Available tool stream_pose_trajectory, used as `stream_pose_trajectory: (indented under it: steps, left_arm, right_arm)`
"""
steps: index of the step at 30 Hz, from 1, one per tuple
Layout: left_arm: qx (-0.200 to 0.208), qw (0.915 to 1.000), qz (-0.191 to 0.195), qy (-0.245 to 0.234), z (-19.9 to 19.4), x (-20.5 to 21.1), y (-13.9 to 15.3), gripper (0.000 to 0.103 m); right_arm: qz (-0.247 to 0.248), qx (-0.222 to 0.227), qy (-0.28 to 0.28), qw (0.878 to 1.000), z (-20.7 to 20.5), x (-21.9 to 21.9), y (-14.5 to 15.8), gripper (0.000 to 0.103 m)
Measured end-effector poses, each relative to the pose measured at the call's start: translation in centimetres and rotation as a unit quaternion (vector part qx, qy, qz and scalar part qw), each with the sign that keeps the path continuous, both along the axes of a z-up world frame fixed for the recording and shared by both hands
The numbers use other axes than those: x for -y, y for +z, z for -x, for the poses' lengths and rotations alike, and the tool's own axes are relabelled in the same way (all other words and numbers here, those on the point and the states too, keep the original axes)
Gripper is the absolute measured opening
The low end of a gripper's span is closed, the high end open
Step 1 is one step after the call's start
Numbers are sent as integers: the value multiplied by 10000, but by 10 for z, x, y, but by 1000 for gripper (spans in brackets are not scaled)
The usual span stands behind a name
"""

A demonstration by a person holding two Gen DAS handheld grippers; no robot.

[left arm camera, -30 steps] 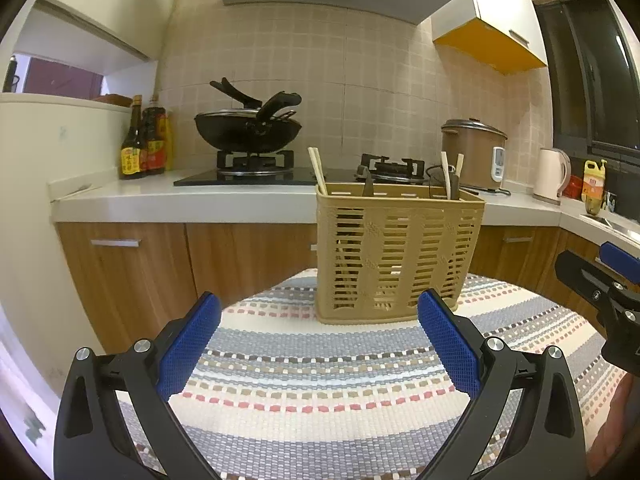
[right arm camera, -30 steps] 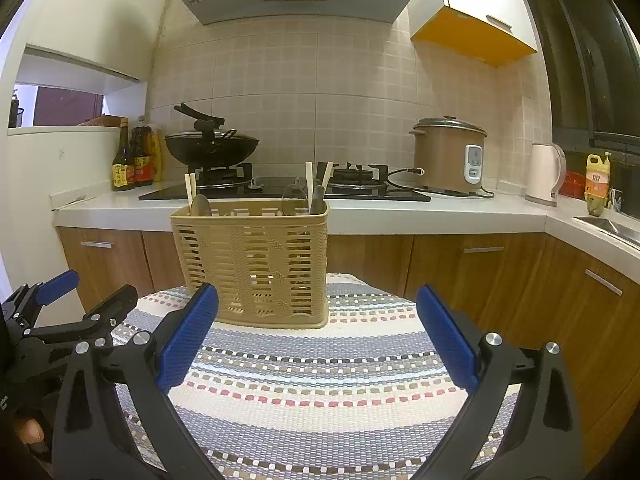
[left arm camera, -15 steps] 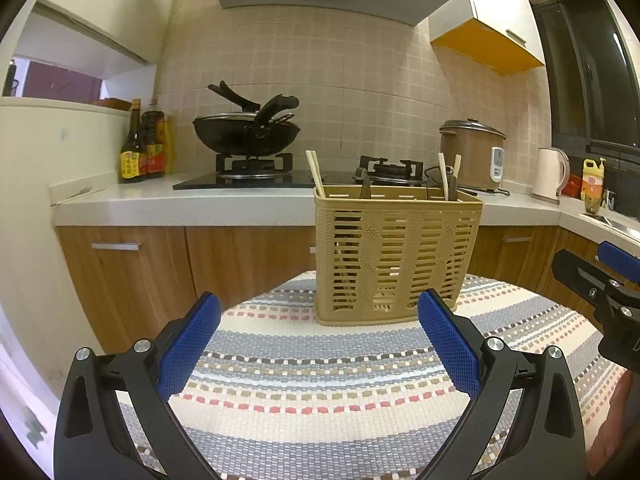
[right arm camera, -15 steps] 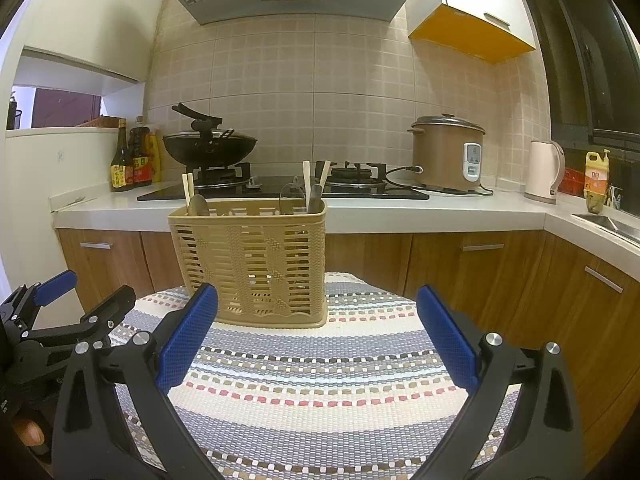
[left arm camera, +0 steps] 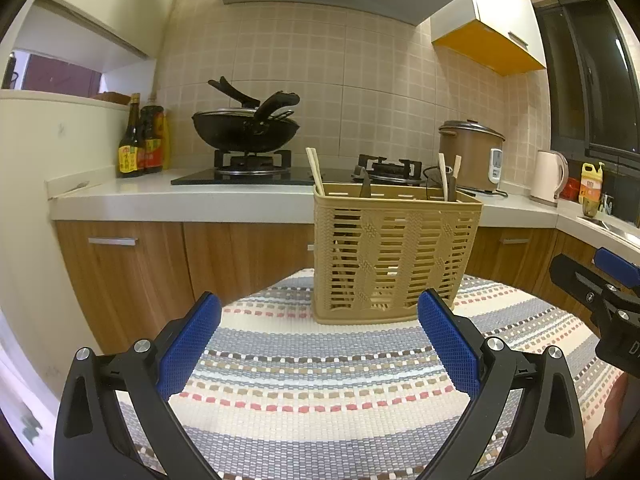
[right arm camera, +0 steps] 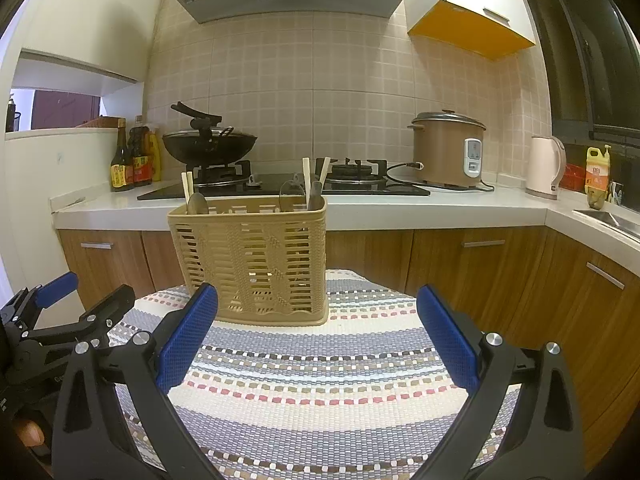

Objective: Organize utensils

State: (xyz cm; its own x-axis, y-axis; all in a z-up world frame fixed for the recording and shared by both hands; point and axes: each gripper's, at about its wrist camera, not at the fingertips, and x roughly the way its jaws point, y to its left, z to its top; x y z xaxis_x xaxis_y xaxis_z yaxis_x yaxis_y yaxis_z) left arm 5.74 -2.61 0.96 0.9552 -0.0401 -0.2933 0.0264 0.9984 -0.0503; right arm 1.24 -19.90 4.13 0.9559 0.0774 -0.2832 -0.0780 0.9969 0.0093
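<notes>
My left gripper hangs released and empty over the striped mat. Ahead, the basket stands at the mat's far edge, chopsticks and spoons upright inside. My right gripper is spread wide too, holding nothing. The basket looks light; I judge a careless reach could nudge it off that edge or tip the utensils out.

Tan slatted basket on a mat striped grey, cream and red; blue gripper pads; black wok; possibly brown rice cooker.
</notes>
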Motion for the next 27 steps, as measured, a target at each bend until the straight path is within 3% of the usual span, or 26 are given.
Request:
stream_pose_trajectory:
  steps: [27]
  left_arm:
    - [36, 10000, -46, 15, 3, 2, 1, 95]
  right_arm:
    - [69, -16, -8, 10000, 0, -4, 0, 95]
